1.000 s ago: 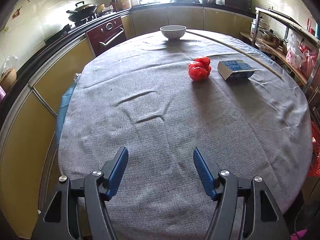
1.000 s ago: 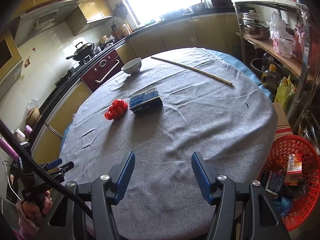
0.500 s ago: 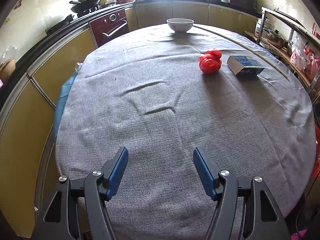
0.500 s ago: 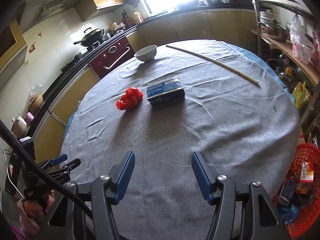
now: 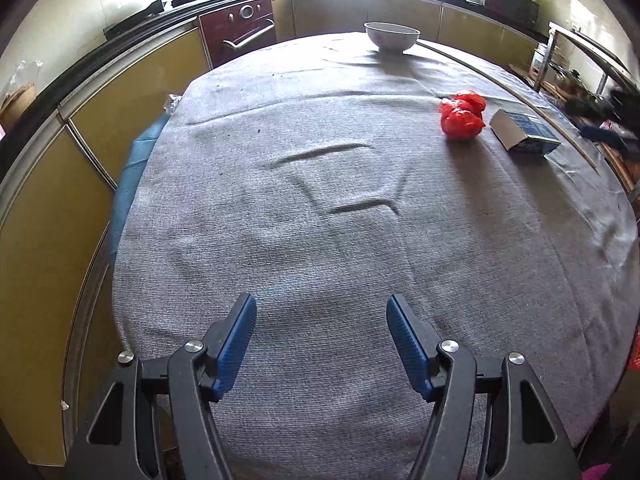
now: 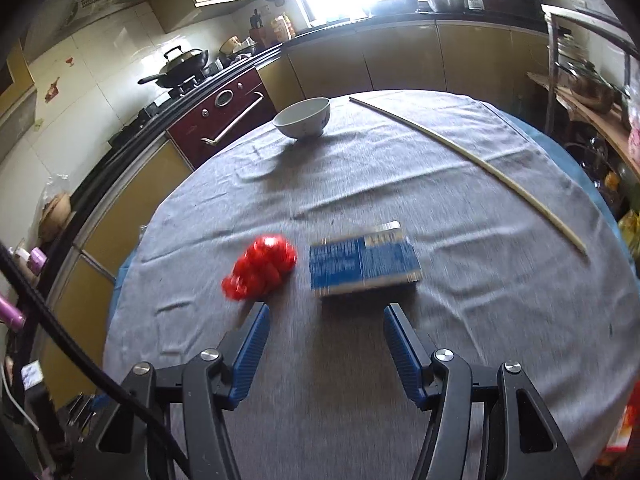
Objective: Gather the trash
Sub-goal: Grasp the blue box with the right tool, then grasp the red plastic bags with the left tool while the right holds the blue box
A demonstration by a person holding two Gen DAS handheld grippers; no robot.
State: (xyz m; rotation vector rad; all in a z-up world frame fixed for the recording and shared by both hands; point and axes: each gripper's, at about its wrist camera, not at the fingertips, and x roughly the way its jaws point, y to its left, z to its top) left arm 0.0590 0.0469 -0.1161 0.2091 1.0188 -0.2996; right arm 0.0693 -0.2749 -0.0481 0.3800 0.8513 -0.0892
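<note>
Since a second ago the right fingers [image 6: 324, 310] have swept in over the bench [image 6: 500, 300], so the blue carton [image 6: 362, 260] and the red crumpled bag [image 6: 260, 266], earlier well ahead near the bench's middle, now lie just beyond the fingertips. These fingers stand apart with nothing between them, their gap unchanged; the carton lies just past the tip of the right-hand one, not touching it, and the bag just past the left-hand one. Print on the carton's blue top is blurred and cannot be read.

In the left wrist view the left fingers [image 5: 322, 300] are likewise spread and empty, hovering over the near edge of the bench [image 5: 280, 260]. They have crept forward a little: the red crumpled bag [image 5: 462, 115] and blue carton [image 5: 524, 130] sit further to the right of that view than before, side by side toward the bench's right edge, well apart from these fingers. The carton's writing is too small to make out here.

Beyond them, a white bowl [image 6: 302, 117] stands at the far edge, and a long thin stick [image 6: 472, 158] lies along the far right edge. Both rest as they did earlier.
</note>
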